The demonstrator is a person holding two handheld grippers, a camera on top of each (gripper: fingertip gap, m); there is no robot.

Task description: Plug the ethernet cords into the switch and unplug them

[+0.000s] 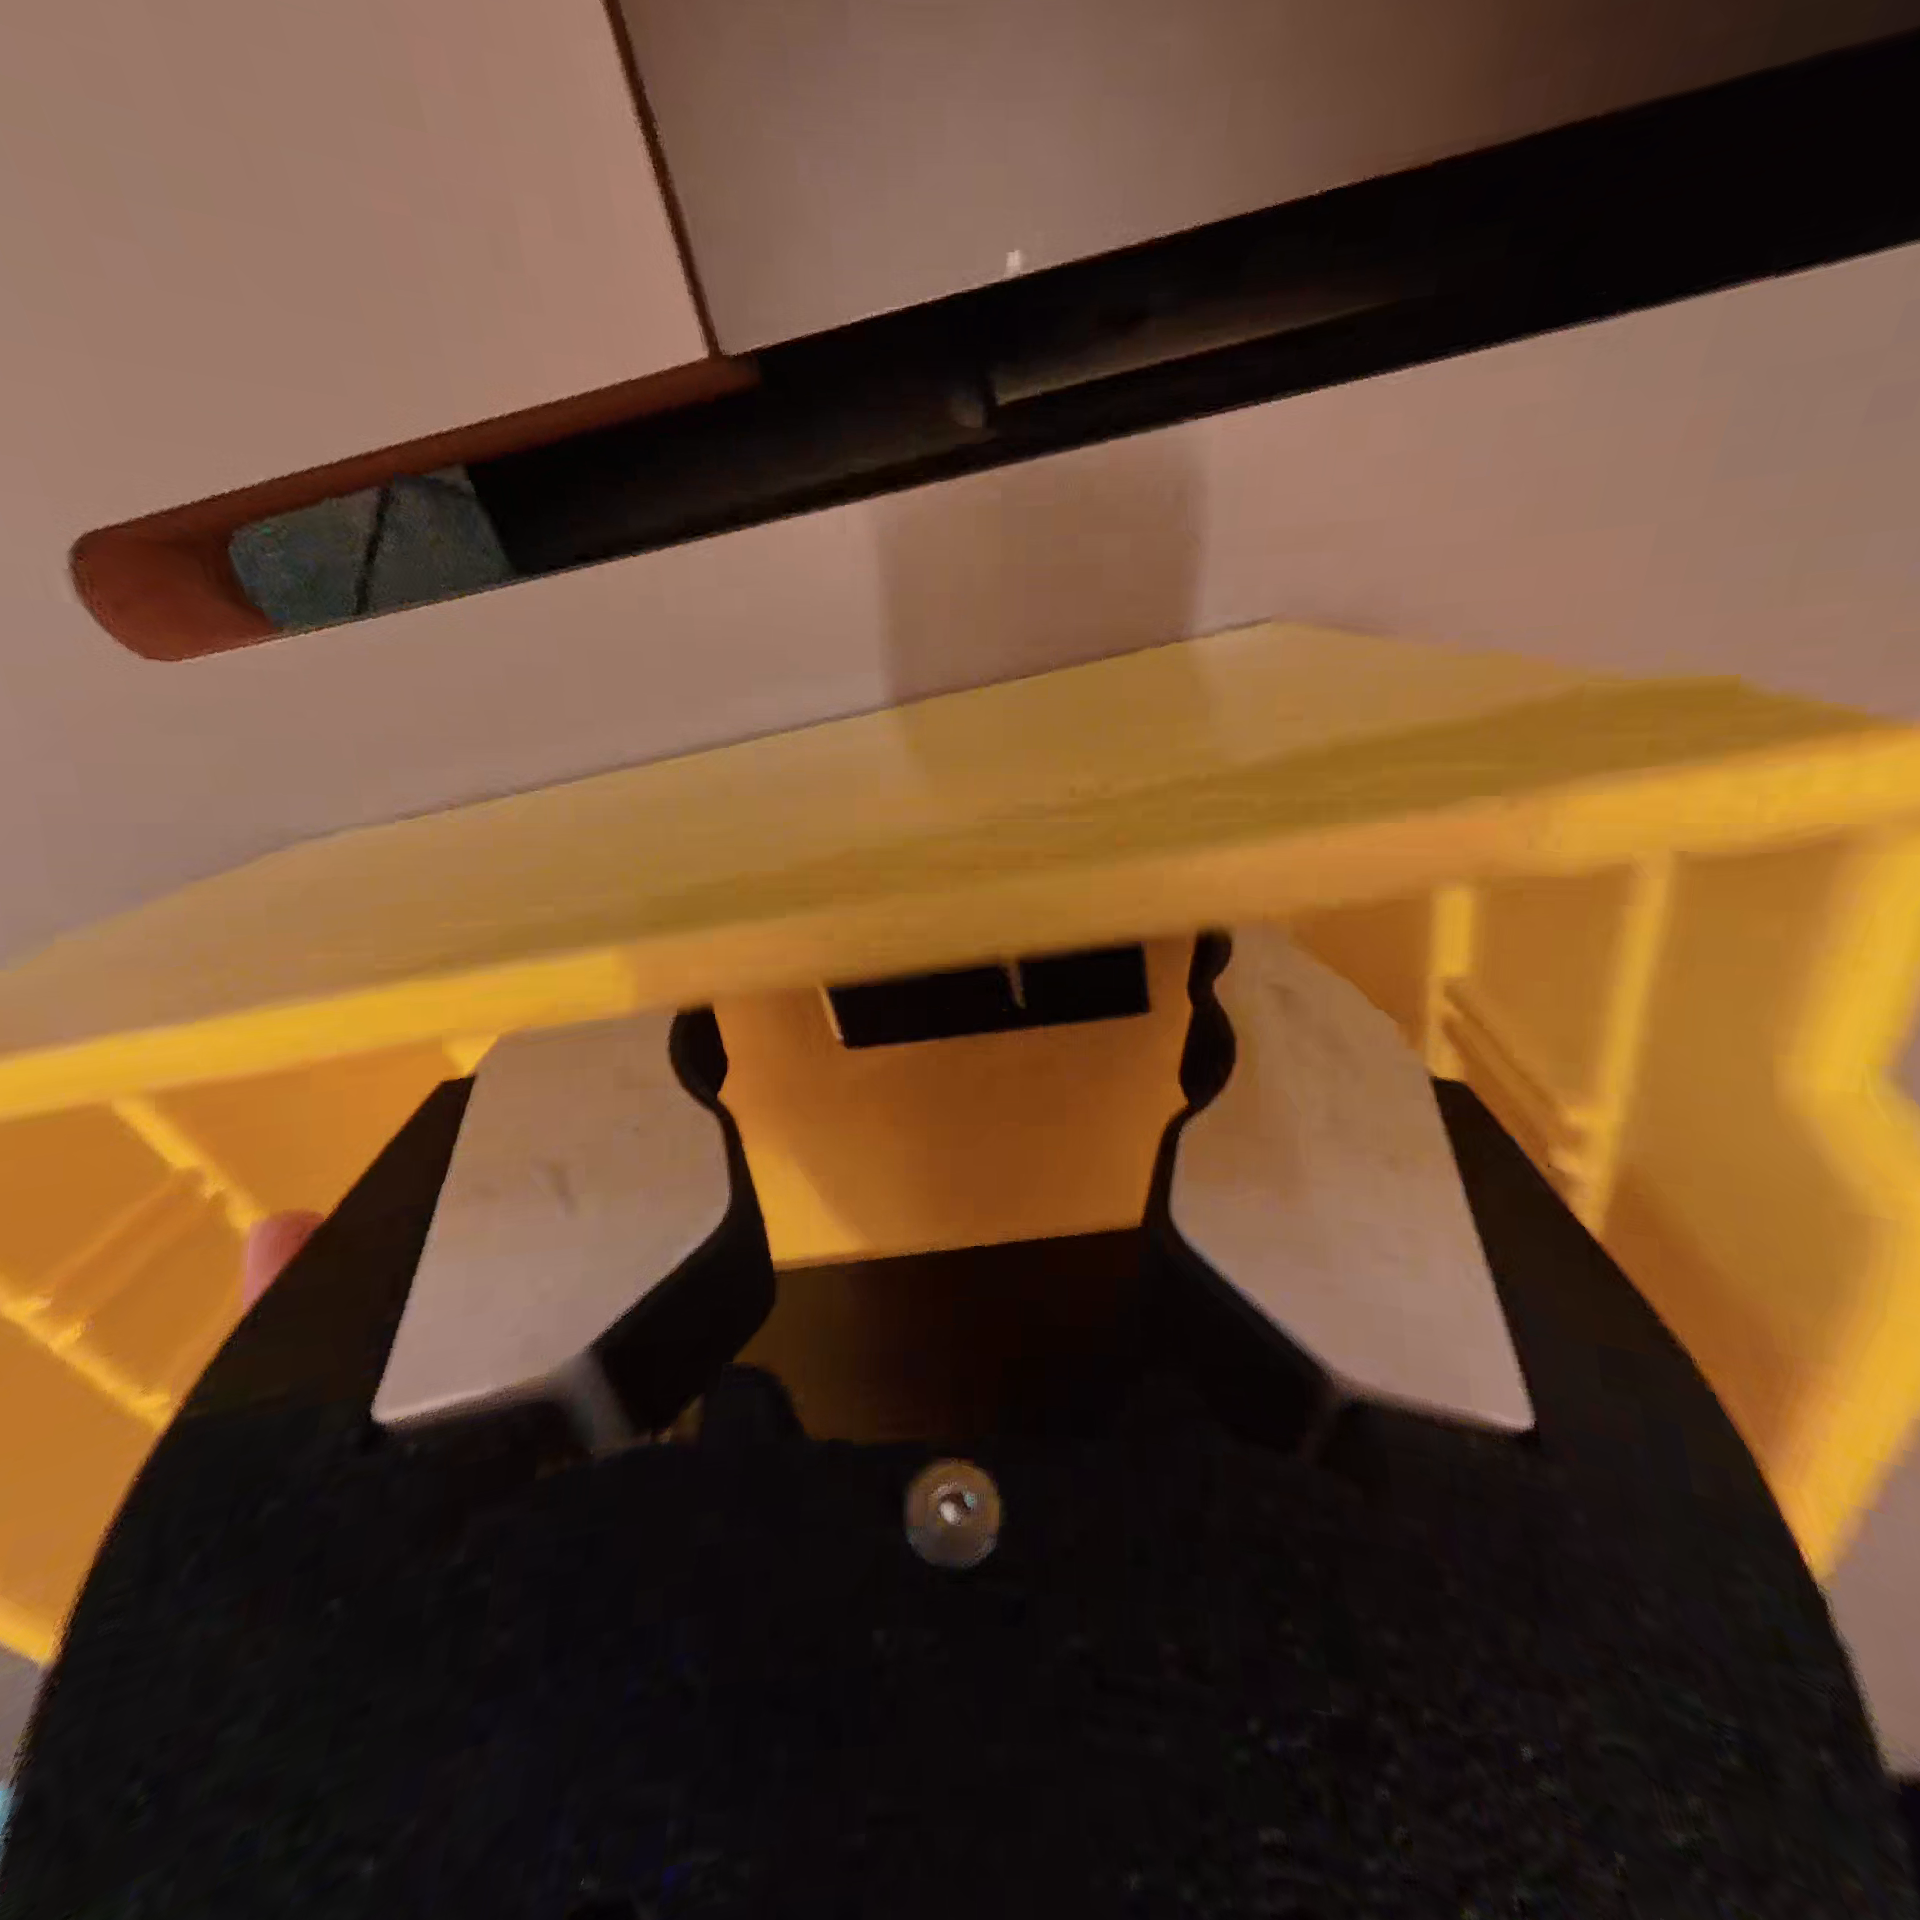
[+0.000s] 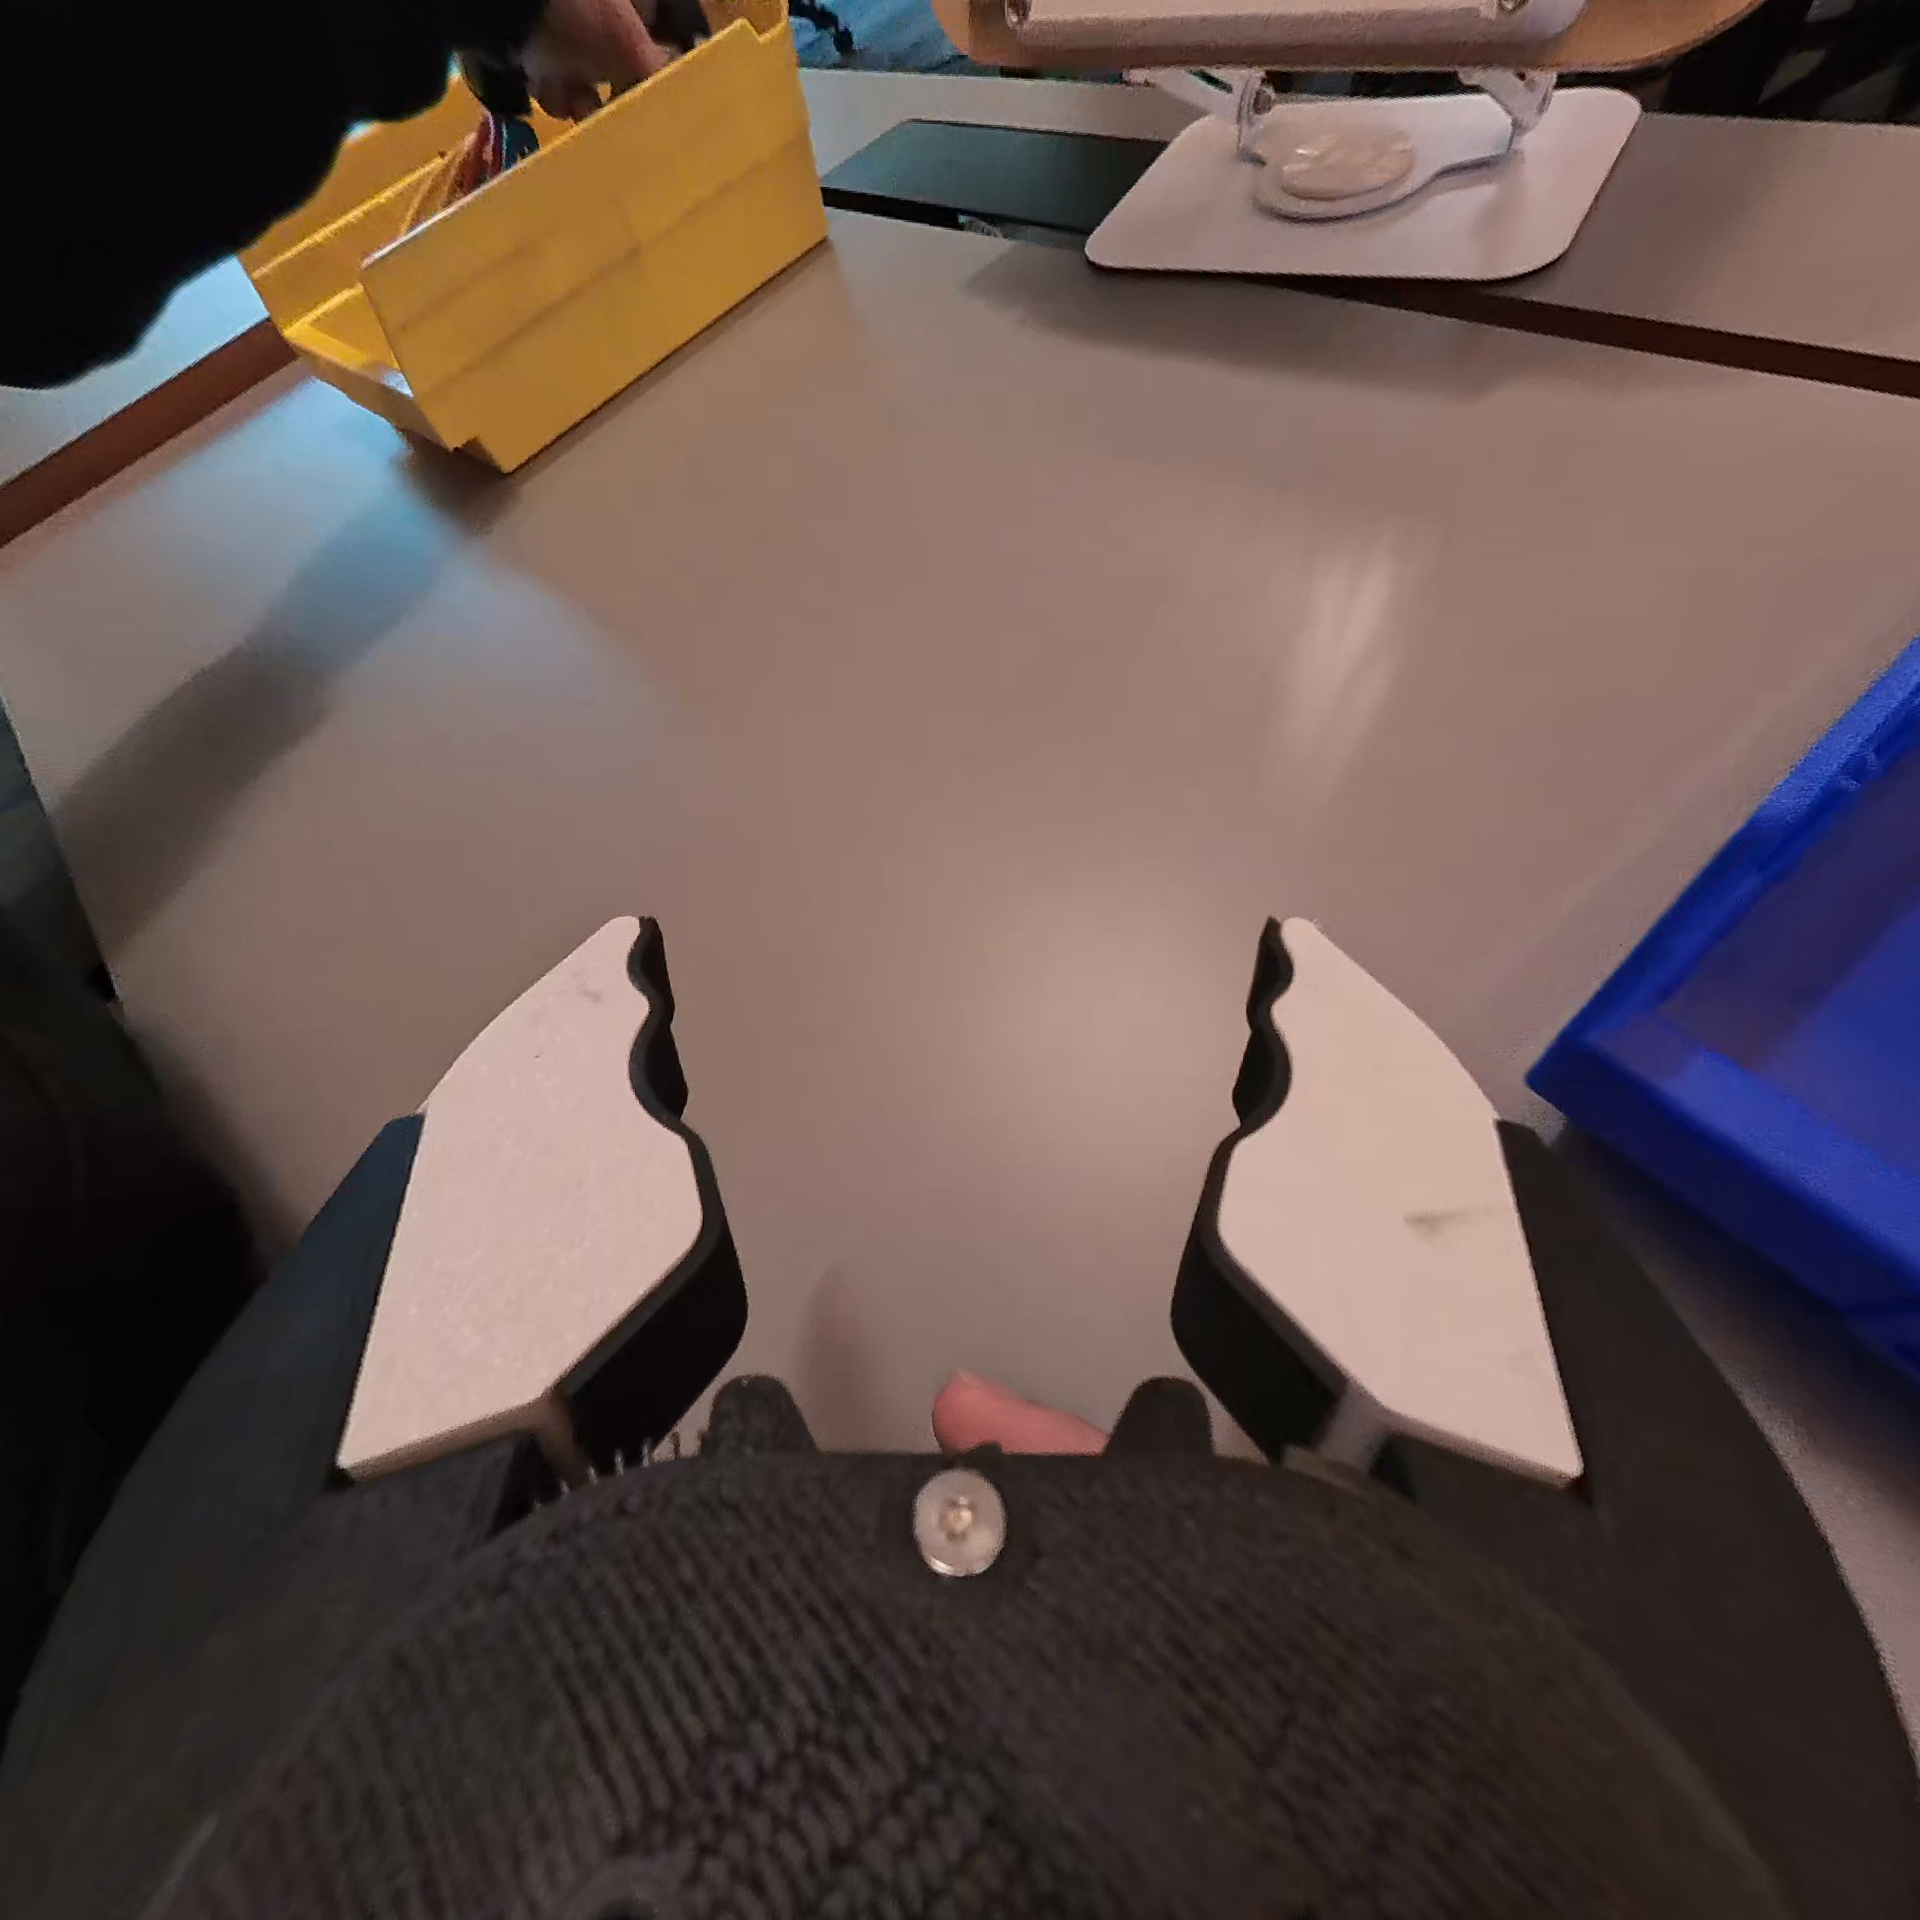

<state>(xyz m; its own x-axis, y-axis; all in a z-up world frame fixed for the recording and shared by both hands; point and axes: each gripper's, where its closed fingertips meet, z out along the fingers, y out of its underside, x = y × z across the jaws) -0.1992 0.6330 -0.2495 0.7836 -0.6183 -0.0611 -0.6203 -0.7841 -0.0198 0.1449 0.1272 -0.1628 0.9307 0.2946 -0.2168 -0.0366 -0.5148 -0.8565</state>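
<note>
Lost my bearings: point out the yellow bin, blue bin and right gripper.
yellow bin (image 2: 613, 301), right wrist view, on its facing side wall.
blue bin (image 2: 1766, 1081), right wrist view, on its rim.
right gripper (image 2: 961, 997), right wrist view, midway between fingertips.

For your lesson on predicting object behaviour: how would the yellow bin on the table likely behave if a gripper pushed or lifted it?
The yellow bin looks like thin moulded plastic, so probably stiff and light for its size. On the smooth table it would likely slide rather than tip, given its broad base. Its contents are barely visible, so added weight is uncertain.
</note>
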